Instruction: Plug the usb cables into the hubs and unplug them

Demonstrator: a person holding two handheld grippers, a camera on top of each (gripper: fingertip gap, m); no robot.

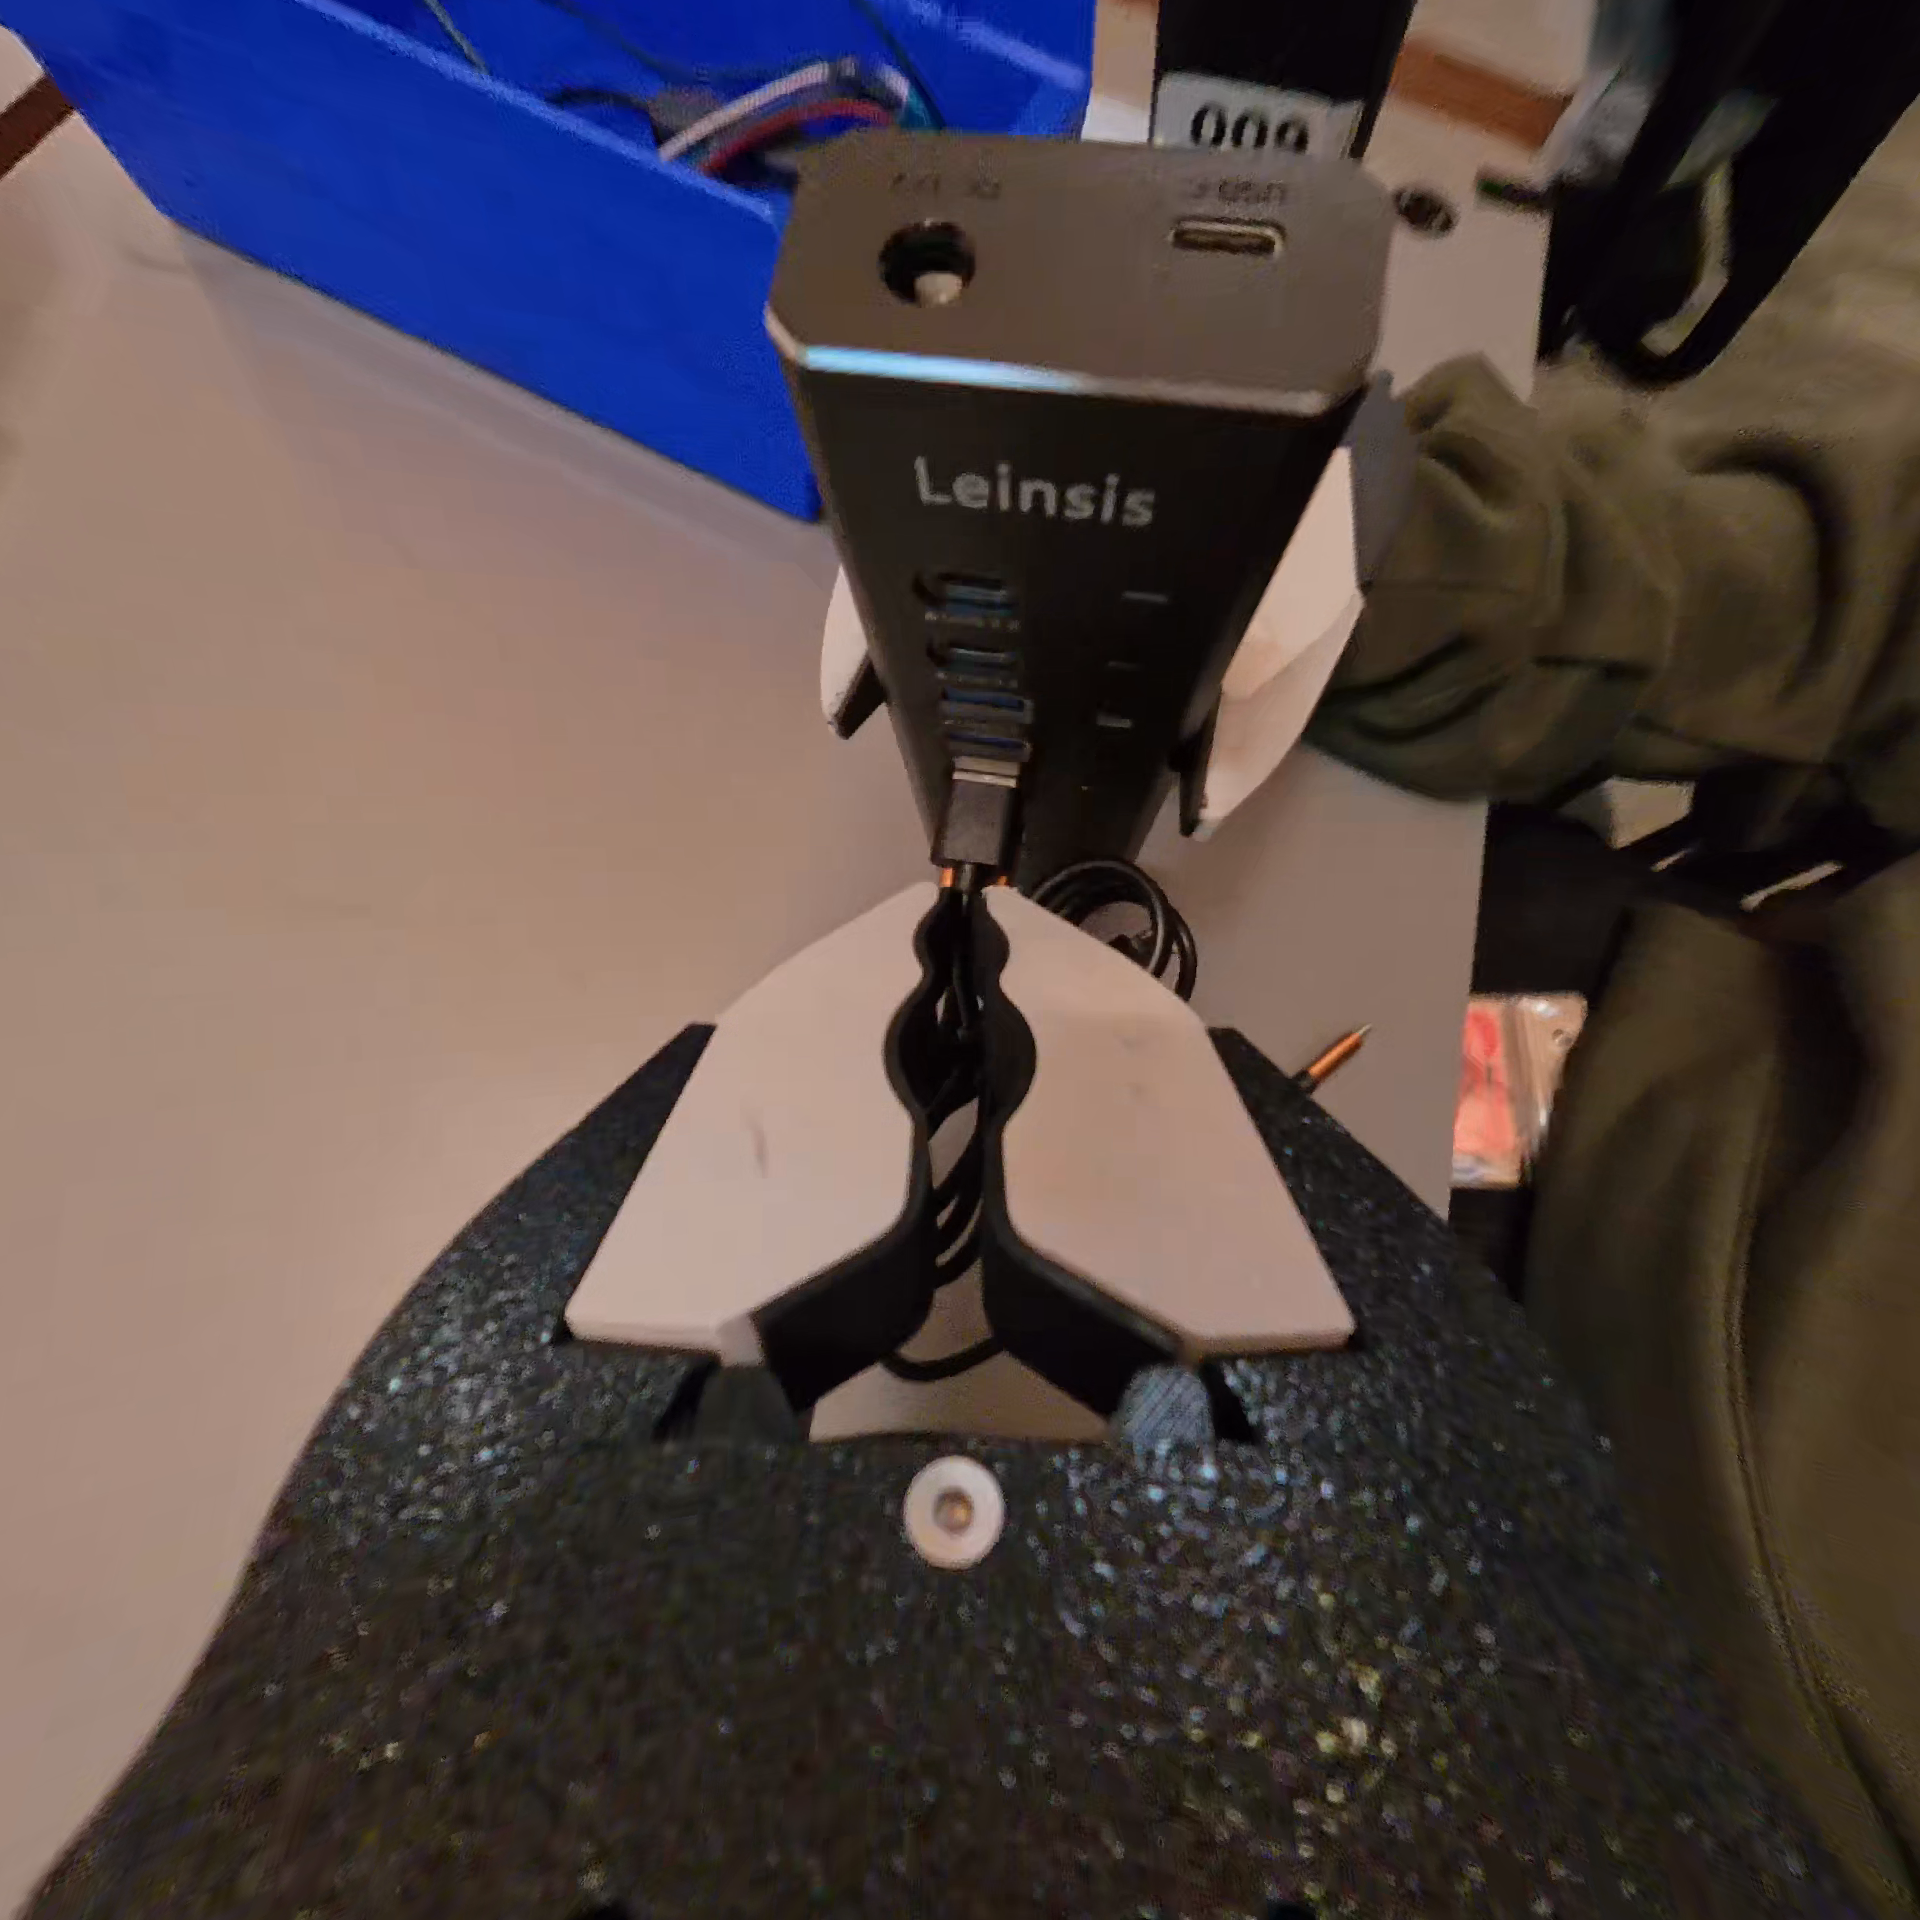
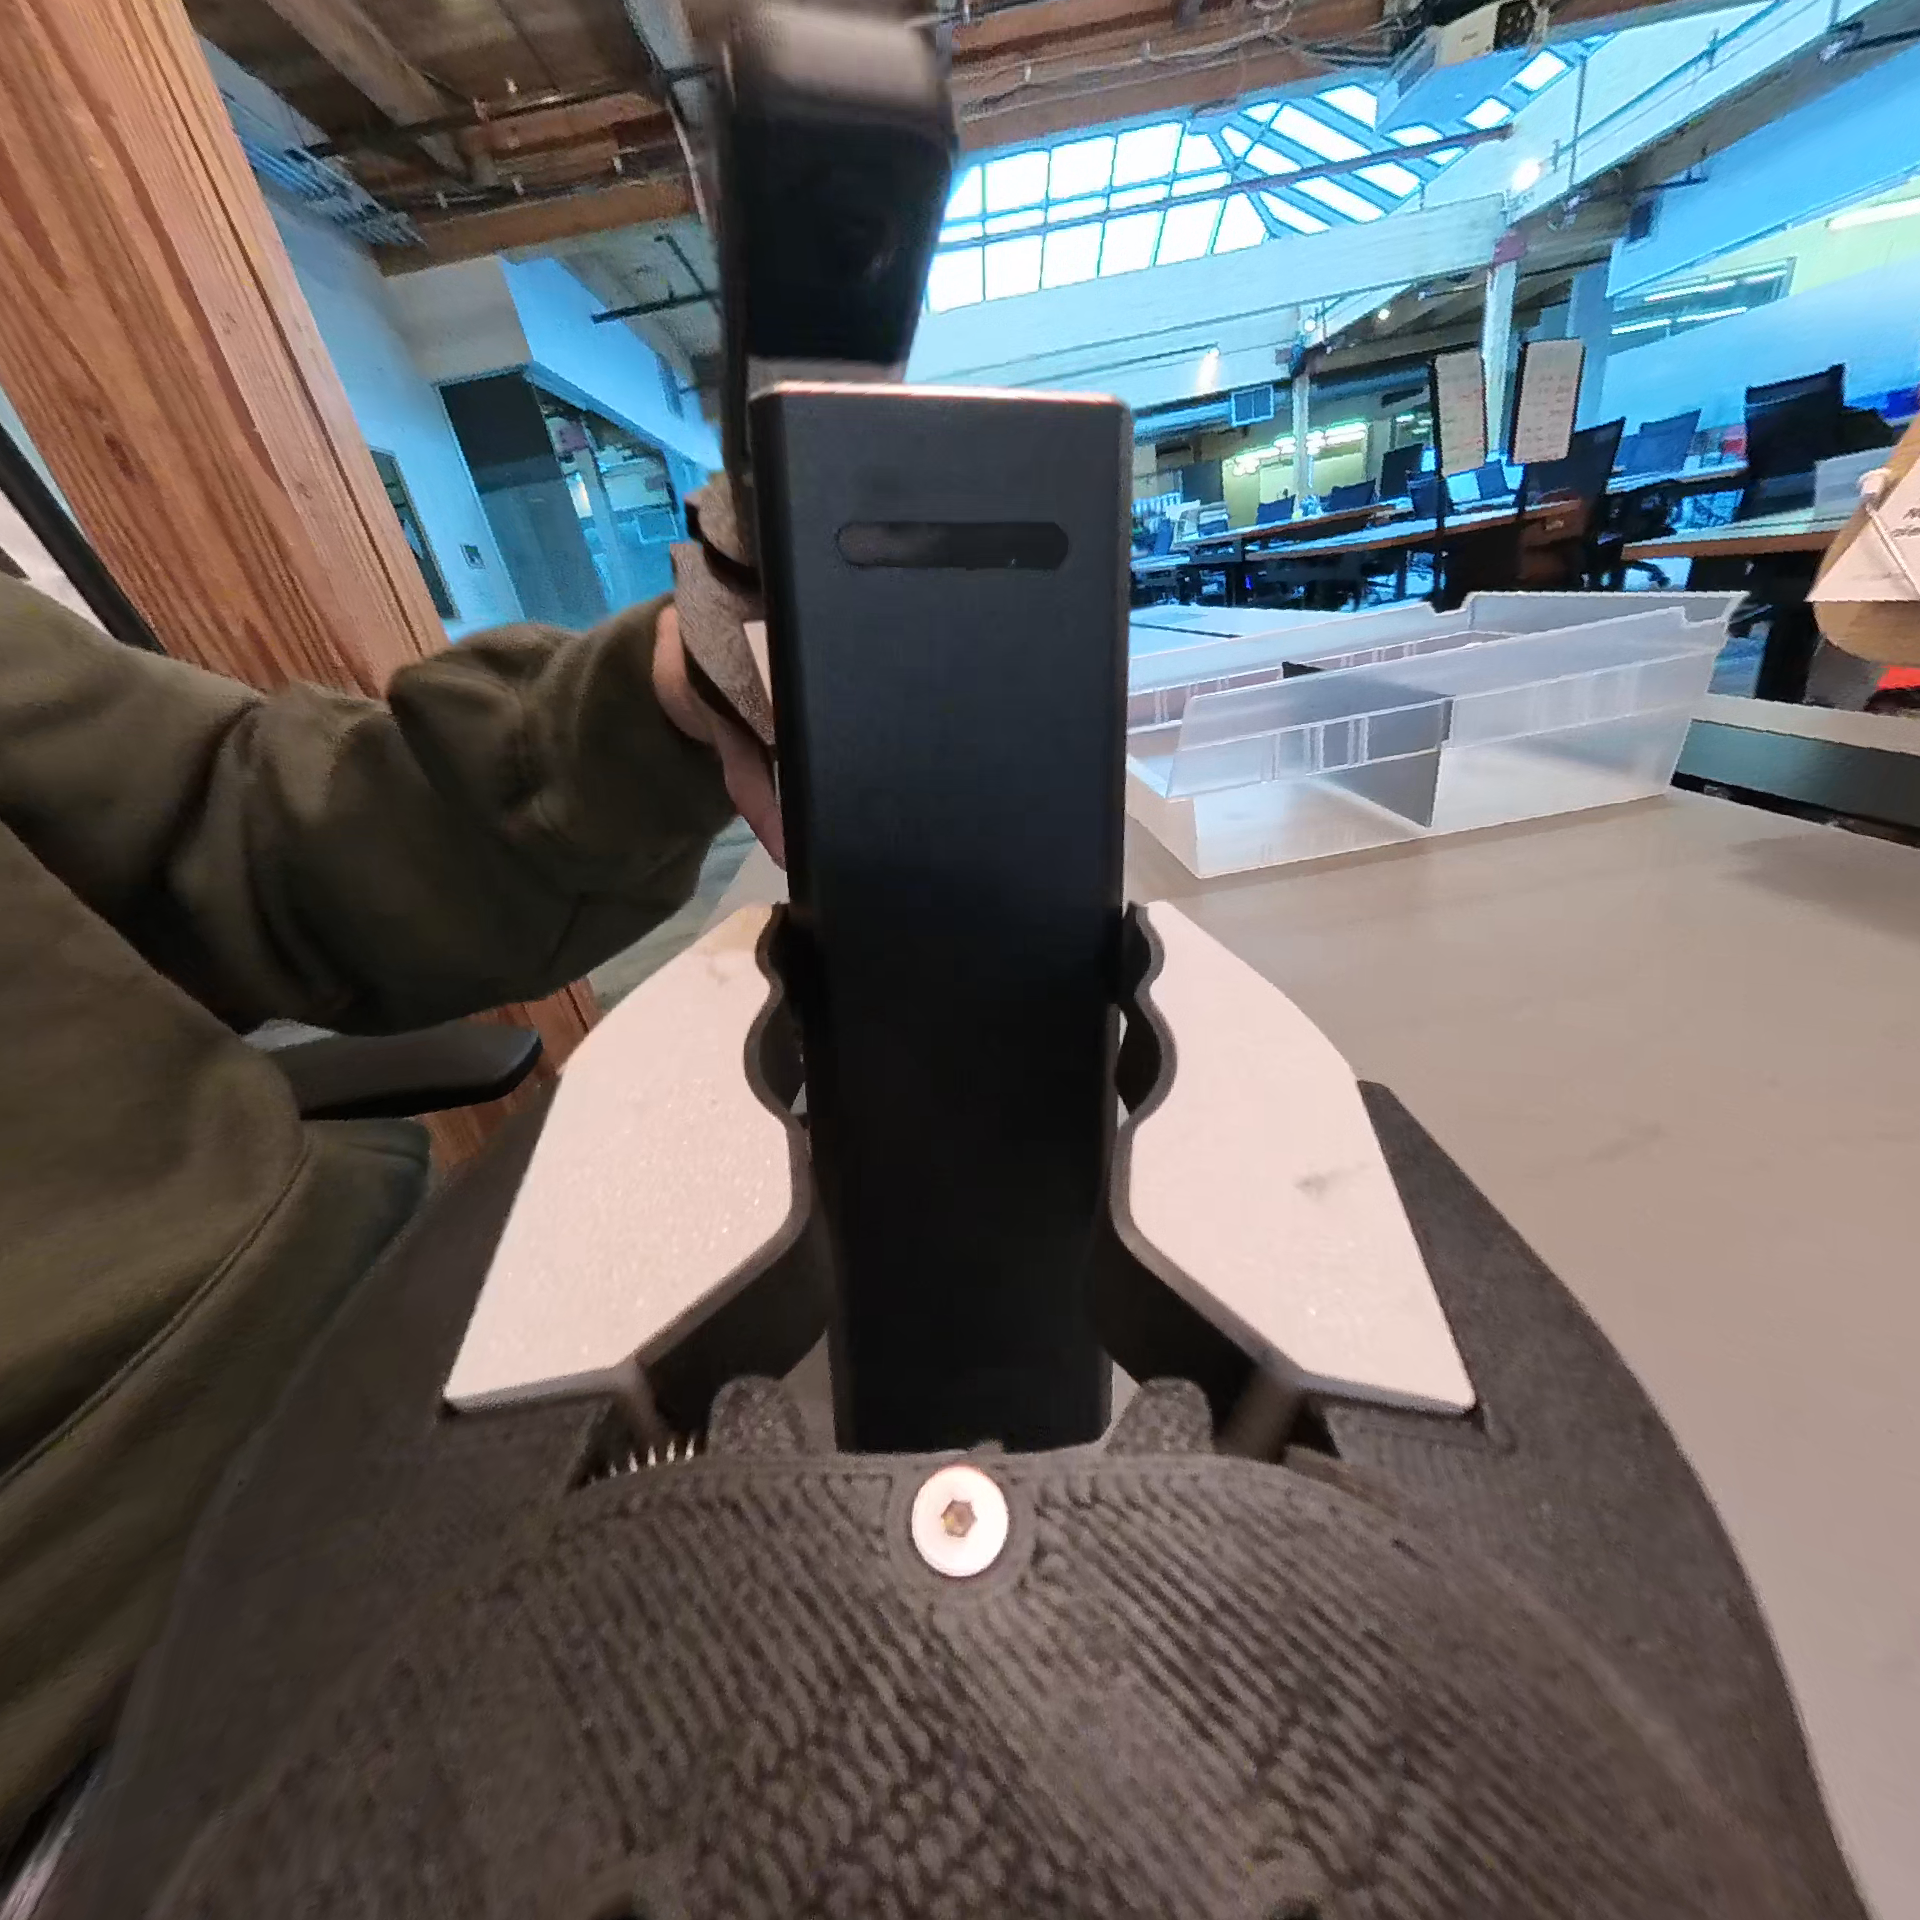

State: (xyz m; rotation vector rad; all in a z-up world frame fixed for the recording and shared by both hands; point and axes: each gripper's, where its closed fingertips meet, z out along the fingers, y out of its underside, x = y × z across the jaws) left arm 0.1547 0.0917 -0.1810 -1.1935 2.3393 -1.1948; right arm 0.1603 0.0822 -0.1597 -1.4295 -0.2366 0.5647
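Note:
A black USB hub [image 1: 1049, 540] is held up above the table, its port face toward my left wrist camera. A black USB plug [image 1: 982, 821] sits in the hub's lowest port. My left gripper [image 1: 971, 894] is shut on the black cable [image 1: 961, 1039] just behind the plug. My right gripper [image 2: 951, 925] is shut on the hub [image 2: 951, 831], whose plain back with one dark slot faces its camera. In the left wrist view the right gripper's white fingers [image 1: 1288, 665] clamp the hub's sides. The left gripper's body [image 2: 831, 187] shows dark and blurred behind the hub.
A blue bin [image 1: 416, 239] with coloured wires stands at the far left. A coil of black cable [image 1: 1122, 914] lies on the pale table [image 1: 364, 831]. Clear plastic bins [image 2: 1434, 717] stand at the right on the table [image 2: 1558, 1039]. A person's olive sleeve [image 2: 343, 831] is close. My left and right fingertips are right by each other.

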